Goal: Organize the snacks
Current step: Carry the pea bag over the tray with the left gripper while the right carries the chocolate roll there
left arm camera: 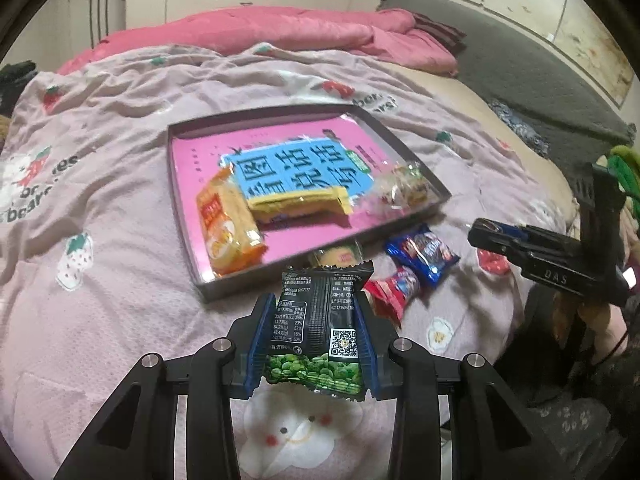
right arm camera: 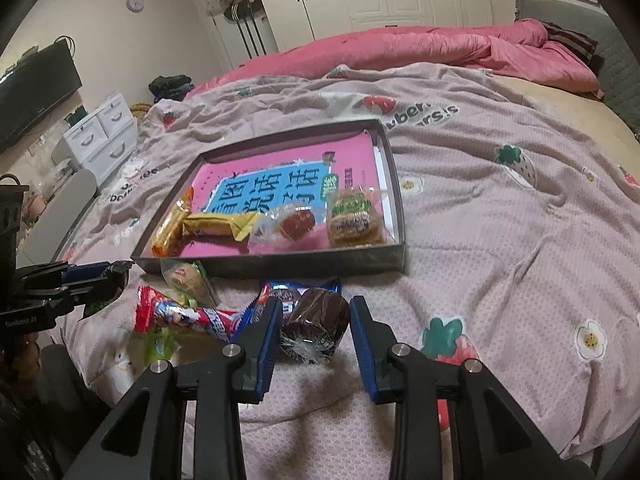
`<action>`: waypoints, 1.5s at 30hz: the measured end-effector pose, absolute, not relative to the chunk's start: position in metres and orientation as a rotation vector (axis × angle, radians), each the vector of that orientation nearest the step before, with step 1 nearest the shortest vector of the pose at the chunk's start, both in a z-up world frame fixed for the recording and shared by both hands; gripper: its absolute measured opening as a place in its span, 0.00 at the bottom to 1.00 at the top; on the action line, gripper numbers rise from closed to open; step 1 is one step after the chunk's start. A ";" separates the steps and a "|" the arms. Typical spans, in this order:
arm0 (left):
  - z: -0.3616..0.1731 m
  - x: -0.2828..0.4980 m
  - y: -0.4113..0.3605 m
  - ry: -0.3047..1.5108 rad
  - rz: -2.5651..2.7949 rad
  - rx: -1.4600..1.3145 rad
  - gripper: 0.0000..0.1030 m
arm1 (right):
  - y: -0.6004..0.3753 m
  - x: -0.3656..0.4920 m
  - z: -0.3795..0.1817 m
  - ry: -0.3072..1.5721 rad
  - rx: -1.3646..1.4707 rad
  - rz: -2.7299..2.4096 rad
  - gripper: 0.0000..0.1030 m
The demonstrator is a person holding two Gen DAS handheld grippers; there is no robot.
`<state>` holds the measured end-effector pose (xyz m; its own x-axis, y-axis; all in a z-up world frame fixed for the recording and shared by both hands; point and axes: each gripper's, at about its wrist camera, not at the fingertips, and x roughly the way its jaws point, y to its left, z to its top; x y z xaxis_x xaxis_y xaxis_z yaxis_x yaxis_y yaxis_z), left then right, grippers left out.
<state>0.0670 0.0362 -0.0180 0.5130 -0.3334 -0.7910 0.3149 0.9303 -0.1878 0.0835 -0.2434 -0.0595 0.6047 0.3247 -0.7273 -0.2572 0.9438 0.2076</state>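
Observation:
In the left wrist view my left gripper (left arm camera: pixel 314 300) is shut on a black packet of green peas (left arm camera: pixel 320 332), held upright above the bedspread just in front of the grey tray (left arm camera: pixel 260 118). The tray holds a pink book, an orange packet (left arm camera: pixel 230 228), a yellow bar (left arm camera: pixel 298 202) and a clear-wrapped snack (left arm camera: pixel 400 188). In the right wrist view my right gripper (right arm camera: pixel 316 304) is shut on a brown chocolate roll (right arm camera: pixel 316 324) in clear wrap, low over the bed before the tray's front wall (right arm camera: pixel 280 262). The left gripper (right arm camera: pixel 116 276) shows at the left edge.
Loose on the bedspread in front of the tray lie a red packet (right arm camera: pixel 184 314), a blue packet (right arm camera: pixel 288 292) and a small clear packet (right arm camera: pixel 188 276). A pink quilt (right arm camera: pixel 440 46) is bunched at the far side. White drawers (right arm camera: pixel 100 136) stand left of the bed.

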 end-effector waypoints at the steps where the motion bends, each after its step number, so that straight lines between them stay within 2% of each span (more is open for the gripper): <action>1: -0.017 0.069 0.037 0.953 -0.380 -0.031 0.39 | -0.243 0.084 -0.059 0.855 0.084 0.339 0.34; 18: 0.011 0.091 0.039 0.858 -0.291 -0.095 0.39 | -0.241 0.093 -0.049 0.806 0.084 0.349 0.34; 36: 0.033 0.123 0.008 0.785 -0.229 -0.083 0.39 | -0.244 0.105 -0.029 0.736 0.085 0.326 0.34; 45: 0.029 0.134 0.007 0.781 -0.192 -0.074 0.39 | -0.247 0.116 -0.025 0.725 0.099 0.304 0.34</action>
<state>0.1342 0.0069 0.0288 0.6939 -0.1990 -0.6920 0.1444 0.9800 -0.1370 0.1156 -0.2470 -0.0246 0.7068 0.3076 -0.6370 -0.2395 0.9514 0.1937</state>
